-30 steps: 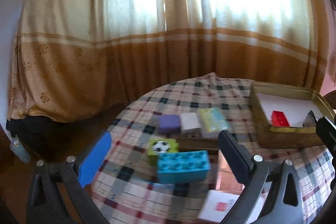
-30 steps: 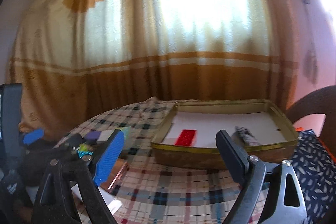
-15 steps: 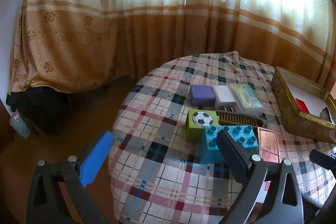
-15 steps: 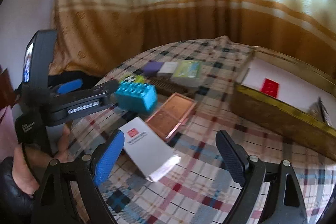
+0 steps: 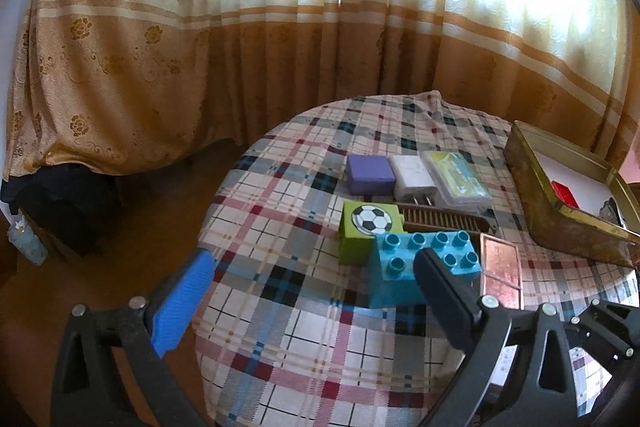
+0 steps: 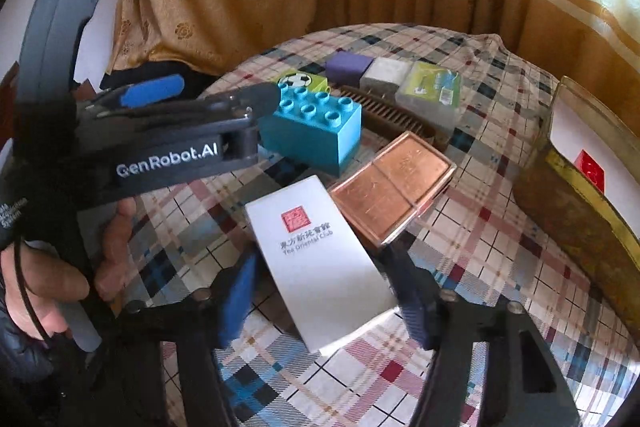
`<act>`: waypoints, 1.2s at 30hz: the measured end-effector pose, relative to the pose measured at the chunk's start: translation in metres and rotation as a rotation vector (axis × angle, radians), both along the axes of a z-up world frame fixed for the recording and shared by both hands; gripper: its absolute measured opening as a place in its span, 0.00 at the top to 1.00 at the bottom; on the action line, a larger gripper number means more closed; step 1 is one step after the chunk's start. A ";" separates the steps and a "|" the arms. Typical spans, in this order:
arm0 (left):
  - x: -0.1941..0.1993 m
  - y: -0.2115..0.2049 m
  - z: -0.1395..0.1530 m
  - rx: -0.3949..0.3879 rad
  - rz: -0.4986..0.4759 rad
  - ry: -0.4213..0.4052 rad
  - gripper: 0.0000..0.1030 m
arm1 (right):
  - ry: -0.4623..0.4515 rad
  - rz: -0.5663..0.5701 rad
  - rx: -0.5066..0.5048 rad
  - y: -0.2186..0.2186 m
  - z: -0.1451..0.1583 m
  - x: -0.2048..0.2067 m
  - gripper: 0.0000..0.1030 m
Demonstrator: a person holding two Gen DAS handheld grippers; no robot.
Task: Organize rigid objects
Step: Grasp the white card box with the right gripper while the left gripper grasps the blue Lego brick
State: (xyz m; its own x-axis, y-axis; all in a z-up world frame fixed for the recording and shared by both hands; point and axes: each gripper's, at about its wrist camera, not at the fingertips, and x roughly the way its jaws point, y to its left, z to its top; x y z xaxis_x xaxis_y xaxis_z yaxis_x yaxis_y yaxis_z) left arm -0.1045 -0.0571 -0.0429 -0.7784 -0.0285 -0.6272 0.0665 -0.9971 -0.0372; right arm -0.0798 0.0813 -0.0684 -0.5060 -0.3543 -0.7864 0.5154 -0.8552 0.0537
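A blue toy brick (image 5: 404,269) (image 6: 312,131) lies on the plaid table beside a green football cube (image 5: 370,233) (image 6: 302,81). My left gripper (image 5: 316,291) is open, its right finger just in front of the blue brick. My right gripper (image 6: 326,297) is open with its jaws either side of a white card box (image 6: 320,267); a copper case (image 6: 394,189) lies just beyond. A gold tray (image 5: 560,211) (image 6: 580,195) at the right holds a red brick (image 5: 564,193) (image 6: 590,171).
A purple block (image 5: 370,173), a white charger (image 5: 414,177), a clear card case (image 5: 456,179) and a brown comb (image 5: 444,219) lie in a group behind the bricks. The table edge drops off at the left. Curtains hang behind.
Both grippers have dropped lower and nearer the table. My right gripper has closed in around the white card box. My left gripper has edged toward the blue brick.
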 end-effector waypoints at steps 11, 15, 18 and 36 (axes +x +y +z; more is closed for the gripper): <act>0.002 0.011 0.002 0.009 -0.068 -0.001 0.01 | -0.036 -0.020 -0.234 0.039 0.006 0.003 0.57; 0.002 0.025 0.006 0.026 -0.121 0.000 0.01 | -0.001 -0.046 -0.287 0.053 0.013 0.010 0.57; 0.000 0.041 0.009 0.004 -0.145 0.004 0.01 | 0.046 -0.070 -0.311 0.060 0.018 0.016 0.57; -0.036 0.045 -0.021 0.039 -0.134 -0.246 0.33 | 0.168 -0.310 -0.294 0.083 0.029 0.024 0.57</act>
State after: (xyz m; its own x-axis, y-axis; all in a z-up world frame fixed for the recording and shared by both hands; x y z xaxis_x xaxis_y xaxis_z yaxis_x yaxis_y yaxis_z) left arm -0.1408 -0.0123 -0.0639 -0.5978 0.0921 -0.7963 -0.0541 -0.9958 -0.0745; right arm -0.0560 0.1645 -0.0391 -0.7355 -0.3618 -0.5728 0.2598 -0.9315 0.2547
